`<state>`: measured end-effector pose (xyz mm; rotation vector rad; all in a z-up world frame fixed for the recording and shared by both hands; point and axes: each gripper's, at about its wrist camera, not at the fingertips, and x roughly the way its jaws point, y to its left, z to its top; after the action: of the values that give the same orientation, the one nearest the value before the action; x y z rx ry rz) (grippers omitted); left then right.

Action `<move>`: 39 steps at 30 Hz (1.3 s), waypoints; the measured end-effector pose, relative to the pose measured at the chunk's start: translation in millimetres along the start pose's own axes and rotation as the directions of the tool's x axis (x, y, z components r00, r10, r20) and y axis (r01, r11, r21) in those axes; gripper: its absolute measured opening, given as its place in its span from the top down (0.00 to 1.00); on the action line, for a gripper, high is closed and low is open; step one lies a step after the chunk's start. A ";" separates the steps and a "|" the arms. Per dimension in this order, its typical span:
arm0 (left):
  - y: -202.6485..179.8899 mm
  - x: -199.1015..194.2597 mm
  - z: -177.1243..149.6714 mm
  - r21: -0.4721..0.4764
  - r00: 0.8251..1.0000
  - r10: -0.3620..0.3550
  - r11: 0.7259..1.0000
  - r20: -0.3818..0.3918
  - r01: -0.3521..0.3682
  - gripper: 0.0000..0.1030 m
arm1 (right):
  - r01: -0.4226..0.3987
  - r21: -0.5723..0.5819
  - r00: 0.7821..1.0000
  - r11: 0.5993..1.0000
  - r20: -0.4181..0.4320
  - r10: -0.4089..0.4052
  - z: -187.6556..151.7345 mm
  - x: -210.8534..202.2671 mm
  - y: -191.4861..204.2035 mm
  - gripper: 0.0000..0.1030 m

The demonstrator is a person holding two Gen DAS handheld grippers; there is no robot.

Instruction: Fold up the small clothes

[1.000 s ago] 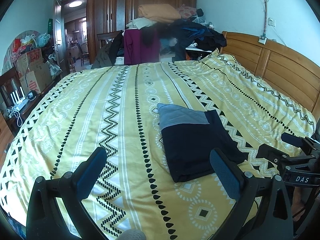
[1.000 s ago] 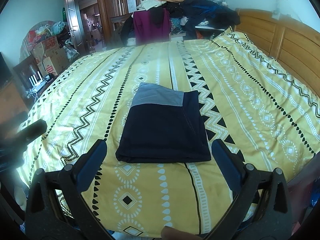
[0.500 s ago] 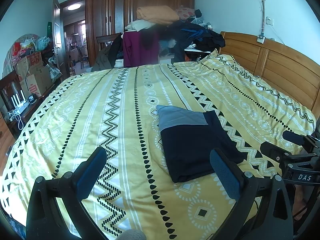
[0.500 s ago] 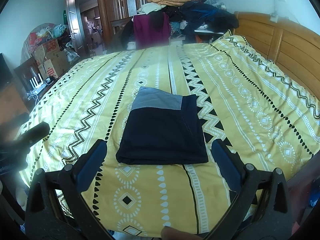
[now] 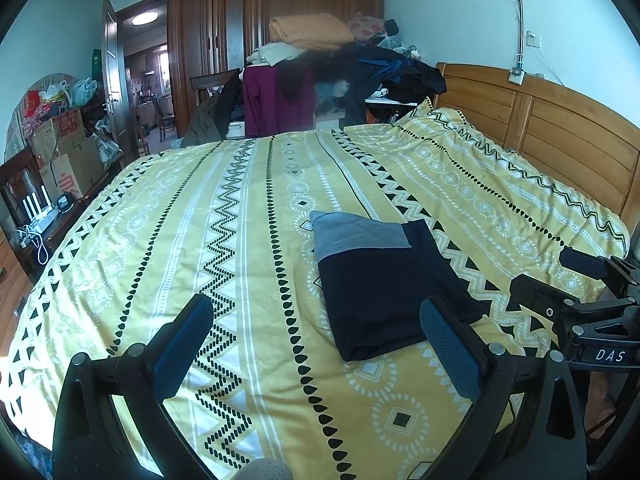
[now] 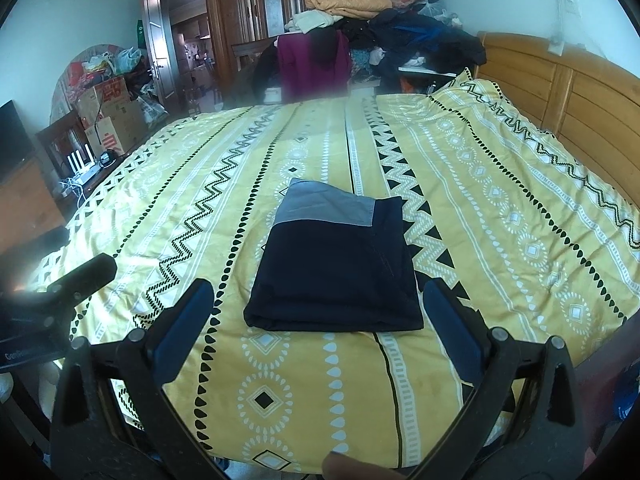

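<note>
Both grippers have drawn back a little from the bed since a second ago, so the folded garment sits slightly farther ahead of the fingers; the garment itself has not shifted.

Ahead of and beneath both sets of fingers spreads the yellow bedspread with black-and-white zigzag and diamond bands (image 5: 224,248), soft and faintly creased, on a bed with a slatted honey-coloured wooden headboard (image 5: 560,140) to the right. Beyond its far edge stands a tall dark-brown wooden wardrobe (image 5: 280,8), fronted by a heap of clothes and folded blankets (image 5: 340,60) whose pieces blur together. Cardboard boxes (image 5: 64,152) crowd the left wall, partly cut off.

A navy cloth garment with a grey band, folded into a flat rectangle (image 6: 336,264), lies on the bedspread just ahead of the right gripper (image 6: 320,320), centred between its blue-padded fingers (image 6: 184,320), which are spread wide and empty. From the left gripper (image 5: 316,344), likewise spread apart and holding nothing, it lies ahead toward the right finger. A fingertip (image 6: 340,466) shows at the bottom edge.
</note>
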<state>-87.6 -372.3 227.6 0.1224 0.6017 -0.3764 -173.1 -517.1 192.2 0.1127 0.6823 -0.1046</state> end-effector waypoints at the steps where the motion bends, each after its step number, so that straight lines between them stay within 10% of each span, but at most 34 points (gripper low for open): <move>1: -0.1 0.1 0.0 -0.001 1.000 -0.001 1.000 0.000 0.001 0.00 | 0.004 0.002 1.000 1.000 -0.002 -0.004 0.1 0.4 -1.2 0.00; 39: -39.4 38.9 23.2 -0.003 0.999 -0.046 0.999 -0.027 0.046 0.00 | -0.003 0.082 1.000 0.997 -0.006 0.004 28.8 -5.6 -58.9 0.00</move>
<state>-60.8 -425.9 224.1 0.1114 0.6321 -0.4193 -167.3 -579.1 213.9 0.1932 0.6840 -0.1291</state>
